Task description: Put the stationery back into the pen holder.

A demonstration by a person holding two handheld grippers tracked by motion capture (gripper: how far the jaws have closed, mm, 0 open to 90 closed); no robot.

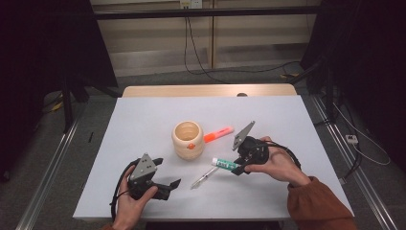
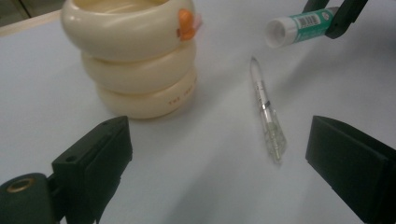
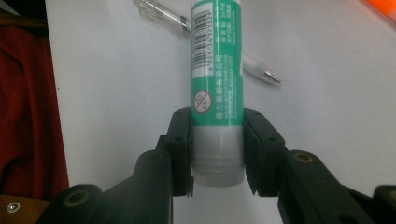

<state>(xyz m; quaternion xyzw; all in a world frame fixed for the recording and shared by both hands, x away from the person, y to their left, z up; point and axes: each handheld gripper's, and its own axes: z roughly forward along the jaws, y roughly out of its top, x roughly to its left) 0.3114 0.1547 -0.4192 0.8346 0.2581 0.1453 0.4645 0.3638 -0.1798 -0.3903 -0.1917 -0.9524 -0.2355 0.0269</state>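
A green-and-white glue stick point(image 1: 224, 164) hangs level just above the white table, with my right gripper point(image 1: 239, 167) shut on its grey end. In the right gripper view the pads clamp the glue stick point(image 3: 217, 70) near its base, at my right gripper point(image 3: 217, 125). A clear pen point(image 1: 204, 177) lies on the table below the stick. My left gripper point(image 1: 165, 173) stands open and holds nothing at the front left. In the left gripper view its jaws, at my left gripper point(image 2: 219, 140), face the pen point(image 2: 267, 109), a cream ringed cup point(image 2: 140, 60) and the glue stick point(image 2: 301, 29).
The cream cup point(image 1: 187, 140) stands at the table's middle, with an orange highlighter point(image 1: 218, 134) lying to its right. The white table point(image 1: 143, 115) ends at a wooden strip at the back. A red sleeve point(image 3: 23, 116) lies close behind my right gripper.
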